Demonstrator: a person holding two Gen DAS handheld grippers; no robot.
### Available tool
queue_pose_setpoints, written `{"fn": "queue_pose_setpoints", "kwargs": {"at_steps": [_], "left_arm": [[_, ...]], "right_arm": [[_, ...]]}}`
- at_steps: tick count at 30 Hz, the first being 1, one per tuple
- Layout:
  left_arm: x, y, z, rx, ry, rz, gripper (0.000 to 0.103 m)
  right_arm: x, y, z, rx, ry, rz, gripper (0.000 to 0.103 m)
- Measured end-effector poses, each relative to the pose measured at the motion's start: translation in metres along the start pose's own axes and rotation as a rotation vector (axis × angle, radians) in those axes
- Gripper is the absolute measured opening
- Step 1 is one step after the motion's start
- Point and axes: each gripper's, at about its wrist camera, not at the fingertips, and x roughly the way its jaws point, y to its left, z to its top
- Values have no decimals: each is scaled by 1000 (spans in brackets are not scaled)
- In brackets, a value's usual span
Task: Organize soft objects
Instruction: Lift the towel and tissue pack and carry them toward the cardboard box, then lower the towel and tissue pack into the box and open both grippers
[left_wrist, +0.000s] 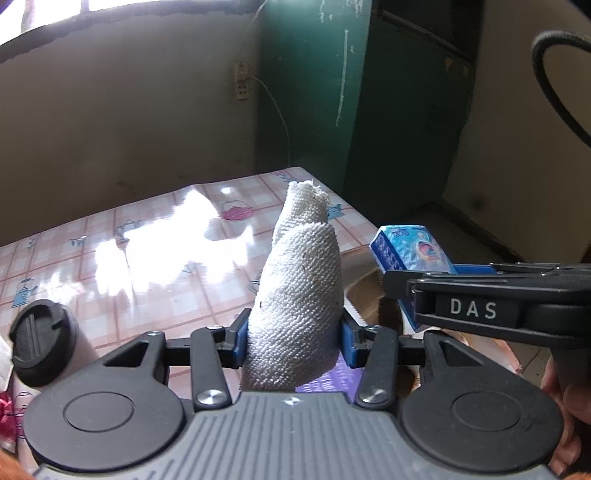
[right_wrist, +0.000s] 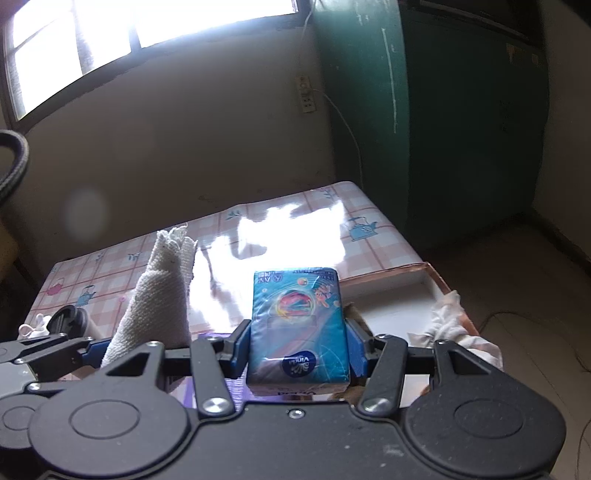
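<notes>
My left gripper (left_wrist: 293, 341) is shut on a rolled white towel (left_wrist: 301, 295) that sticks up and forward between the blue pads. It also shows in the right wrist view (right_wrist: 159, 302), left of the right gripper. My right gripper (right_wrist: 297, 349) is shut on a blue tissue pack (right_wrist: 297, 328) with a cartoon print. In the left wrist view the pack (left_wrist: 410, 247) and the right gripper (left_wrist: 472, 291) are close to the right of the towel. Both are held above a table with a pink checked cloth (left_wrist: 147, 236).
A cardboard box (right_wrist: 424, 280) with a crumpled white cloth (right_wrist: 450, 325) at its rim lies at the table's right. A black lid (left_wrist: 40, 343) sits at the left. A purple item (left_wrist: 332, 380) lies below the grippers. A green door (left_wrist: 314, 92) stands behind.
</notes>
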Motion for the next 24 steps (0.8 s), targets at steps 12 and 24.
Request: {"fn": "queue_pose_setpoints", "kwargs": {"at_steps": [12,24], "left_arm": [[30,-27,0,34,34,-60,48],[60,-50,7,61,61,-110,48]], "right_arm": [[2,-40,-1,43,11,-45,63],[17,-81,5,67,32,-90,63]]}}
